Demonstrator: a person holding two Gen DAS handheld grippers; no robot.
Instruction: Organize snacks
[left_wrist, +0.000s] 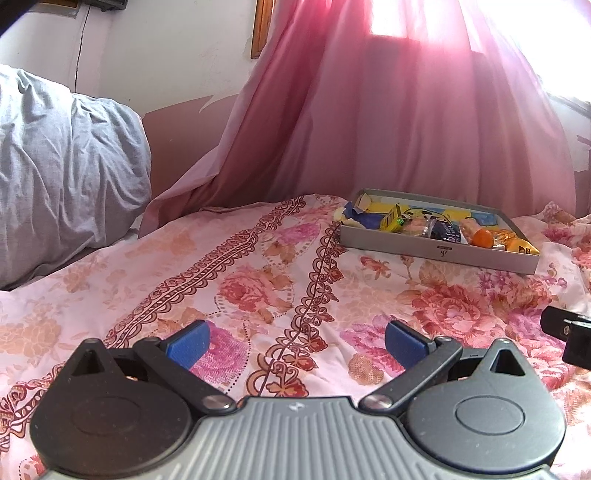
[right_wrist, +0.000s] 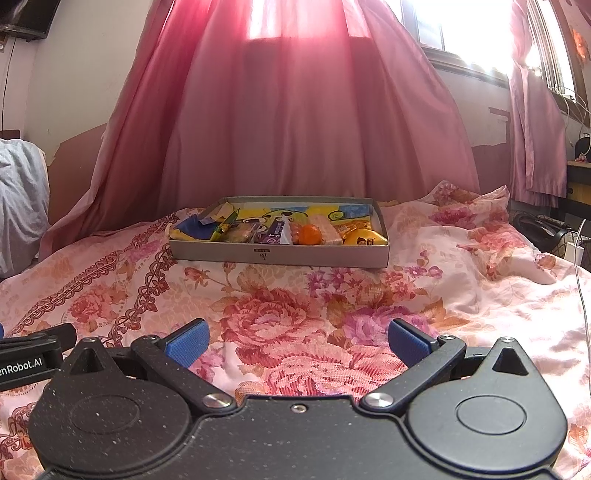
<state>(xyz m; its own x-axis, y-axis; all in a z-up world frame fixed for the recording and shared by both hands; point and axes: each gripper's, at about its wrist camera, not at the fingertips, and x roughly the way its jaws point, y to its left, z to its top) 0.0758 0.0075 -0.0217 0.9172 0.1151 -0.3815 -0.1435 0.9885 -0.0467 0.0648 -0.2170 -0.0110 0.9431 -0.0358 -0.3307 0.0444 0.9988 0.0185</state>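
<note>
A shallow grey box (right_wrist: 280, 255) lies on the flowered bedspread, far ahead of both grippers. It holds several snacks: an orange round one (right_wrist: 309, 235), a purple packet (right_wrist: 274, 233), a yellow pouch (right_wrist: 364, 238) and a green-yellow stick (right_wrist: 226, 222). In the left wrist view the same box (left_wrist: 436, 252) sits to the upper right, with the orange snack (left_wrist: 483, 238) inside. My left gripper (left_wrist: 295, 345) is open over the bedspread with nothing between its blue pads. Likewise my right gripper (right_wrist: 297, 343) is open and empty, well short of the box.
The bedspread (right_wrist: 295, 295) covers the whole bed. A pink curtain (right_wrist: 295, 110) hangs behind the box. A grey pillow (left_wrist: 62, 166) lies at the left. A dark fan (right_wrist: 543, 229) and cables sit off the bed's right side. The other gripper's edge (left_wrist: 569, 332) shows at right.
</note>
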